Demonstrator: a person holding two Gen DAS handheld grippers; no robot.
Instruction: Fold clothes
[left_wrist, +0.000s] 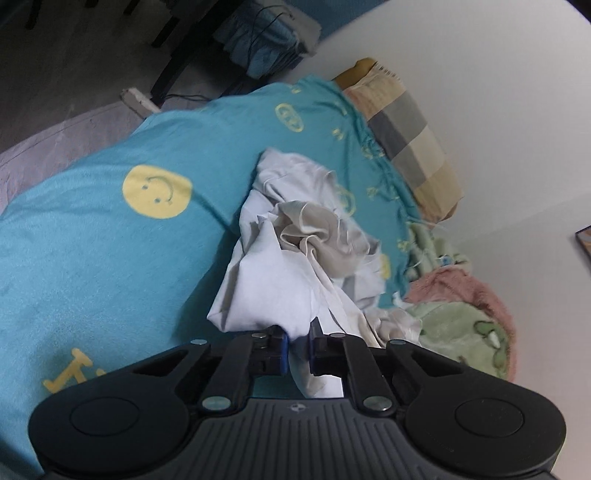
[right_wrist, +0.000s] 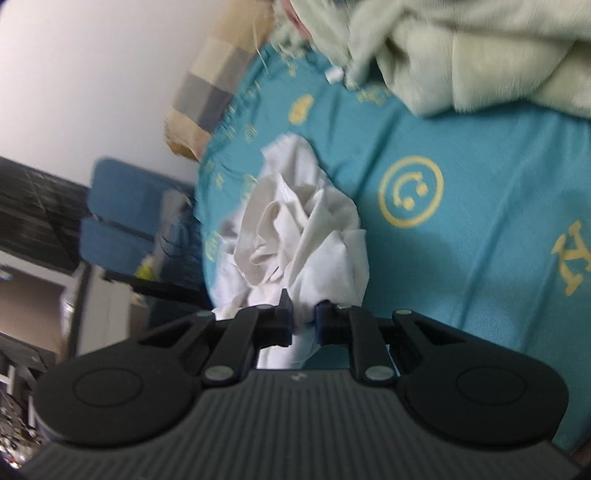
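Observation:
A crumpled white garment (left_wrist: 295, 258) lies bunched on a teal bed sheet (left_wrist: 92, 240) with yellow smiley prints. My left gripper (left_wrist: 298, 341) is shut on one part of the garment, cloth pinched between its blue pads. In the right wrist view the same white garment (right_wrist: 295, 229) hangs bunched in front of my right gripper (right_wrist: 303, 317), which is shut on another part of it. Both views are tilted and the right one is blurred.
A checked pillow (left_wrist: 410, 140) lies by the white wall. A green and pink fleece blanket (left_wrist: 461, 314) is heaped at the bed's side, also in the right wrist view (right_wrist: 461, 55). Blue cushions (right_wrist: 125, 206) and dark furniture stand beyond the bed edge.

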